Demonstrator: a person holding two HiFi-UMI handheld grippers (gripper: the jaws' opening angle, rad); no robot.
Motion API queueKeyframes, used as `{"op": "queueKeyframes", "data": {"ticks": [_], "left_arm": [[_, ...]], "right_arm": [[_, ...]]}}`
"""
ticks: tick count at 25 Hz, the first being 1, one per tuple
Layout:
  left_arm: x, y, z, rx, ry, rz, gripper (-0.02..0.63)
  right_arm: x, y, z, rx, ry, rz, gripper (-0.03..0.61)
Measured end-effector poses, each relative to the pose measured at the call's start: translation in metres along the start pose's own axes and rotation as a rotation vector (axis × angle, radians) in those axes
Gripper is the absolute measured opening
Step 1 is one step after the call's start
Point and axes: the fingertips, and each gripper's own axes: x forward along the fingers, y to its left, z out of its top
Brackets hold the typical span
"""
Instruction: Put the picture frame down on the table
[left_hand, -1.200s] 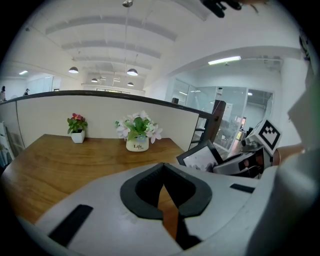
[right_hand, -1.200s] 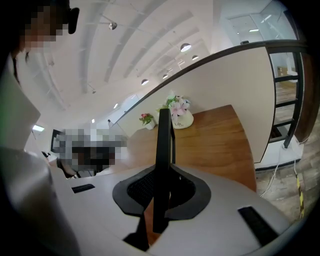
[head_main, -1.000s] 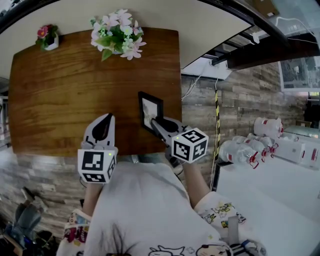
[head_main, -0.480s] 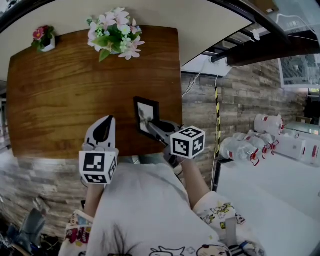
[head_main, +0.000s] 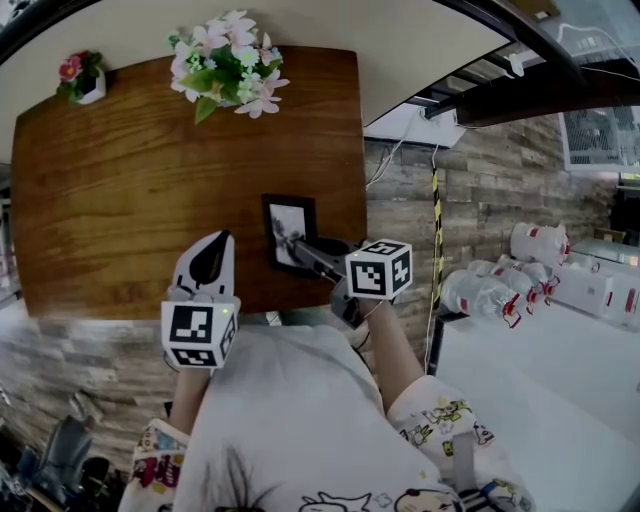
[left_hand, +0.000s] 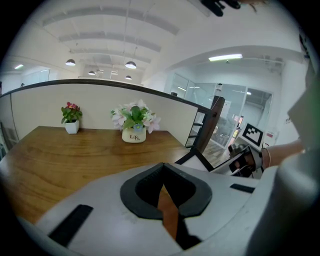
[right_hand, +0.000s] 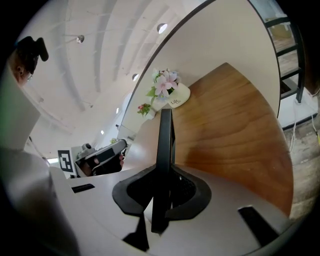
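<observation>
Pinched together on one edge of the picture frame (head_main: 288, 228), the right gripper's (head_main: 301, 251) jaws hold it over the wooden table's (head_main: 120, 200) 5 o'clock corner; whether it touches the wood cannot be told. At 7 o'clock, the left gripper's (head_main: 209, 245) jaws are closed to a sliver, empty. Farther off, a flower pot (head_main: 228, 70) stands at 12 o'clock and a small plant (head_main: 80, 78) at 10 o'clock. Stone-patterned flooring (head_main: 480, 200) lies at 3 o'clock.
</observation>
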Motion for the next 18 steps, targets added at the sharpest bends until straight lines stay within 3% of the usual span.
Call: {"op": "queueKeyframes", "data": {"ticks": [9, 18], "left_arm": [[0.006, 0.004, -0.001, 0.001, 0.013, 0.000, 0.003], [0.008, 0.006, -0.006, -0.004, 0.026, 0.002, 0.003]], "right_arm": [[0.010, -0.013, -0.010, -0.017, 0.106, -0.024, 0.044], [0.012, -0.030, -0.014, -0.028, 0.118, -0.092, 0.066]]}}
